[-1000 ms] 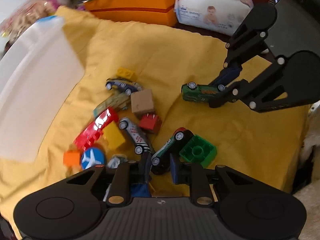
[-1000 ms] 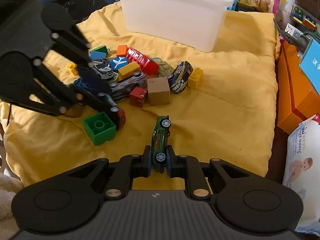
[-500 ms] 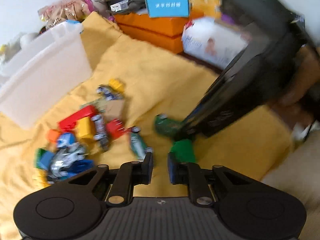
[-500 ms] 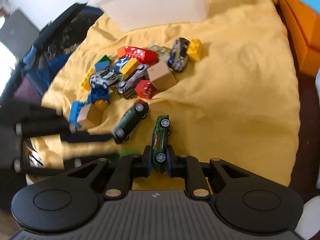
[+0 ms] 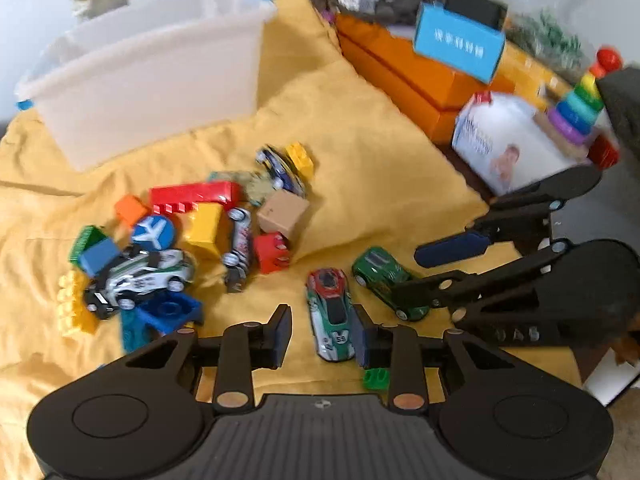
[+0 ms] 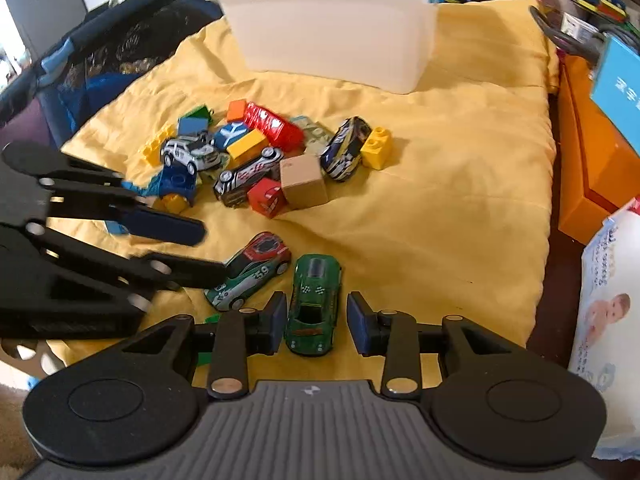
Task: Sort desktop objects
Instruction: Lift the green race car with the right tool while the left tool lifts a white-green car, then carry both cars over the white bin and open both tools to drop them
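A green toy car (image 6: 314, 300) rests on the yellow cloth (image 6: 440, 208) between the spread fingers of my right gripper (image 6: 316, 322), which is open. Just left of it a green, white and red car numbered 59 (image 5: 330, 312) lies between the fingers of my left gripper (image 5: 322, 334), also open. In the left wrist view the right gripper (image 5: 406, 274) straddles the green car (image 5: 384, 280). In the right wrist view the left gripper (image 6: 210, 252) reaches the numbered car (image 6: 252, 272). Farther back sits a pile of cars and blocks (image 6: 256, 160), and beyond it a white bin (image 6: 332, 28).
Orange boxes (image 5: 408, 76) with a blue card (image 5: 456, 46) line the cloth's right edge. A pack of wipes (image 5: 504, 140) and a ring-stacking toy (image 5: 576, 112) stand nearby. A dark mesh bag (image 6: 100, 60) lies off the cloth's left side. A green block (image 5: 376, 378) peeks under my left gripper.
Both grippers have opened. The right one was shut on the green car, which now rests on the cloth. The numbered car now lies between the left fingers, beside the green one.
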`<state>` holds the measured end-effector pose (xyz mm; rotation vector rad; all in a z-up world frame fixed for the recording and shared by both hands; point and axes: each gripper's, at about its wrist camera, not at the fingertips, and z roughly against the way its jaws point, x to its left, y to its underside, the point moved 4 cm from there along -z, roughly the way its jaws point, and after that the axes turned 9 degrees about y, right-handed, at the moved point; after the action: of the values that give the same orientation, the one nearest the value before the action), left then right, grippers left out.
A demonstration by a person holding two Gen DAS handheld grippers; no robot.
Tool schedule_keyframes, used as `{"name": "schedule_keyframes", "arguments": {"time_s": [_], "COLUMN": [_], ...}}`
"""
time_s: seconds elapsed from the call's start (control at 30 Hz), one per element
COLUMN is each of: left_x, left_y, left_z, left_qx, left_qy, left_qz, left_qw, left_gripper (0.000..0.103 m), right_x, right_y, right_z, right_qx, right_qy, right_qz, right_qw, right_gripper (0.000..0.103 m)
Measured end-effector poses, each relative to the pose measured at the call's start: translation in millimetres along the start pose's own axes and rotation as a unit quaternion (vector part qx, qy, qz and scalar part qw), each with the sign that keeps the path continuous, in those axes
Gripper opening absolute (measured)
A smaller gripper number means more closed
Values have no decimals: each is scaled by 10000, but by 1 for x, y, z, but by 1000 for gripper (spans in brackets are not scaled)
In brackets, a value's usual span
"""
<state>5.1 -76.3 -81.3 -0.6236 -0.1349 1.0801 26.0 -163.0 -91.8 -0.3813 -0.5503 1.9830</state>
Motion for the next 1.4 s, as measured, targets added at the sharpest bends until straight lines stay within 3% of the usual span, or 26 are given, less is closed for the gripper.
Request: {"name": "schedule_keyframes", "arguments": {"time_s": [0.1, 0.2, 0.33, 0.43, 0.53, 0.67, 0.73, 0.83, 0.9, 0.93, 1.07, 1.27, 1.4], "left_x": [-2, 6, 4, -4, -3, 15, 16, 17, 21, 24, 36, 72, 93], "left_y": [2, 4, -1, 0, 0, 2, 1, 0, -3, -5, -21, -83, -120], "left_z": [-15, -16, -10, -2, -11, -23, -23, -24, -23, -21, 4, 55, 87], "left_qx": [173, 114, 212, 177, 322, 387, 340, 270, 220, 204, -109, -1055, -1610], "left_qy": [-165, 117, 114, 108, 1, 184, 196, 92, 69, 114, 361, 61, -61], "left_qz": [-12, 303, 352, 56, -163, 110, -63, -267, -298, -220, 36, 26, -64], "left_qw": [9997, 9994, 9991, 9998, 9993, 9990, 9992, 9992, 9993, 9995, 9993, 9944, 9869], "left_gripper": [35, 39, 40, 43, 43, 37, 33, 32, 32, 32, 32, 32, 32], "right_x": [-1, -7, -3, 3, 6, 7, 10, 16, 17, 17, 13, -2, -16], "right_y": [3, 5, 4, 6, 10, 7, 7, 3, 1, -2, -22, -102, -156], "right_z": [-4, -6, 3, 5, 3, -9, -14, -17, -19, -20, -6, 21, 42], "right_qx": [-21, 2, -74, 42, 112, 246, 249, 68, -16, 34, -38, -1012, -1598], "right_qy": [139, 61, 212, 412, 344, 229, 328, 448, 358, 348, 260, 636, 483], "right_qz": [139, -21, 69, 469, 550, 439, 553, 681, 701, 700, 646, 809, 411], "right_qw": [9998, 10000, 9997, 9980, 9978, 9985, 9976, 9966, 9969, 9969, 9976, 9895, 9851], "right_gripper": [35, 37, 37, 38, 38, 47, 47, 45, 33, 33, 33, 33, 33]}}
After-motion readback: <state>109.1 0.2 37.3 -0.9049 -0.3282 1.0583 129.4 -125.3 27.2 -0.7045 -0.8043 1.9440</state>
